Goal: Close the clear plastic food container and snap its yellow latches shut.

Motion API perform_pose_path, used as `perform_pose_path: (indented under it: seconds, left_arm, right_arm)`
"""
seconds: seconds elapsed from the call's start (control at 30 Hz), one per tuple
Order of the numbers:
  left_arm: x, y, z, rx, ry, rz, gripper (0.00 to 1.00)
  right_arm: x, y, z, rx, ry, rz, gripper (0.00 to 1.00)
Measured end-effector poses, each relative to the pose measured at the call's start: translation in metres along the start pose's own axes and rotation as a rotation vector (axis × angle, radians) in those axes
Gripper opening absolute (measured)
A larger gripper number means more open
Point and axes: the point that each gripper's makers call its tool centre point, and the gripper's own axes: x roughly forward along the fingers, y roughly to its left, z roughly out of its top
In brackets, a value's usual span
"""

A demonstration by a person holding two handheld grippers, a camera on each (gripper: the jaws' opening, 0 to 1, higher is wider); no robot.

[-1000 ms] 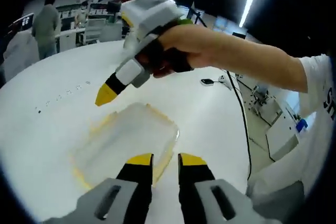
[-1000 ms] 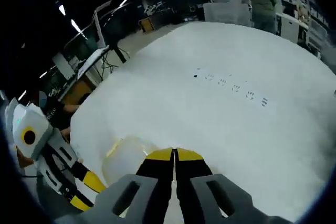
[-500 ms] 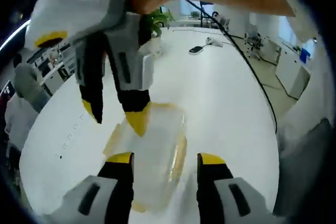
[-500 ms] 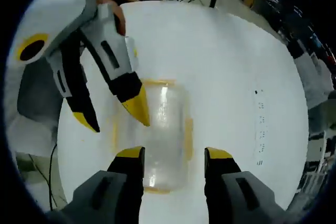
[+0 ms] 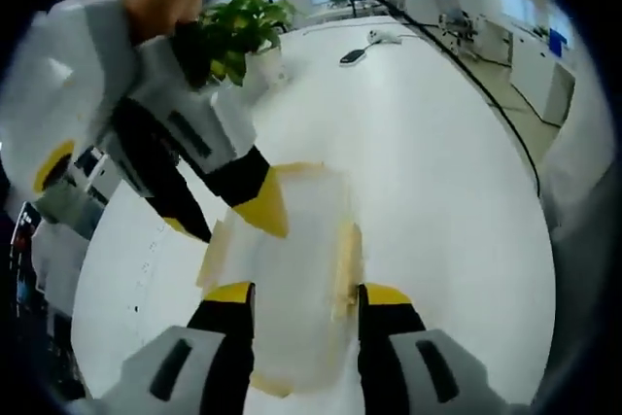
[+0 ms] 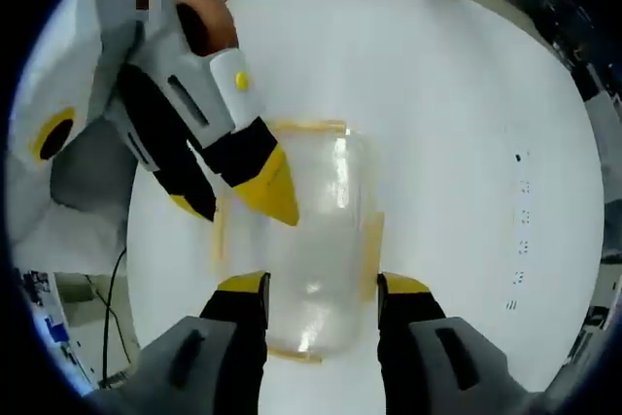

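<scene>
Two hand-held grippers meet over a clear container point(image 5: 292, 269) lying flat on a white bench point(image 5: 447, 172). In the left gripper view, the left gripper point(image 5: 301, 294) has its jaws spread wide, straddling the container's near end, while the right gripper point(image 5: 228, 216) reaches in from 10 o'clock, jaws parted, one yellow tip over the lid. In the right gripper view, the right gripper point(image 6: 321, 285) brackets the container point(image 6: 311, 250), jaws released, and the left gripper point(image 6: 238, 196) enters from 10 o'clock. Yellow latches point(image 6: 372, 245) line the container's sides. A potted plant point(image 5: 238, 31) stands at 12 o'clock.
</scene>
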Motion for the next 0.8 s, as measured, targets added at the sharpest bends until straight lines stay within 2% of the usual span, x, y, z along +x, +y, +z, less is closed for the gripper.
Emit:
perform_pose_path:
  seconds: [0.07,0.17,0.2,0.27,0.47,0.7,0.73,0.77,0.8]
  left_arm:
    - [-0.001,-0.003,0.002,-0.014,-0.012,-0.020,0.34]
    - [-0.001,-0.001,0.002,-0.028,-0.015,-0.031,0.33]
    - [-0.001,-0.002,0.002,-0.020,-0.010,-0.030,0.33]
    - [-0.001,-0.002,0.001,-0.016,-0.005,-0.031,0.33]
    - [-0.001,-0.001,0.000,-0.024,-0.010,-0.031,0.32]
    - [-0.001,0.000,-0.001,-0.022,-0.013,-0.024,0.30]
    - [-0.002,0.010,-0.006,-0.009,0.024,0.049,0.28]
    - [-0.001,0.003,0.006,0.020,-0.021,0.006,0.28]
    - [-0.003,0.001,0.004,0.019,-0.006,0.011,0.29]
  right_arm:
    - [0.001,0.005,0.001,-0.015,0.015,-0.002,0.42]
    - [0.002,0.004,0.002,-0.015,0.080,-0.013,0.42]
    - [0.002,0.012,0.004,-0.016,0.102,-0.011,0.42]
    - [0.004,0.012,0.005,-0.032,0.123,0.003,0.42]
    - [0.005,0.004,0.006,-0.011,0.135,0.033,0.41]
    - [0.006,0.007,0.002,0.010,0.148,0.071,0.40]
    - [0.007,0.006,0.002,0.009,0.148,0.072,0.40]
    - [0.006,0.005,0.003,0.015,0.150,0.074,0.40]
    - [0.006,0.004,0.004,0.013,0.154,0.074,0.40]
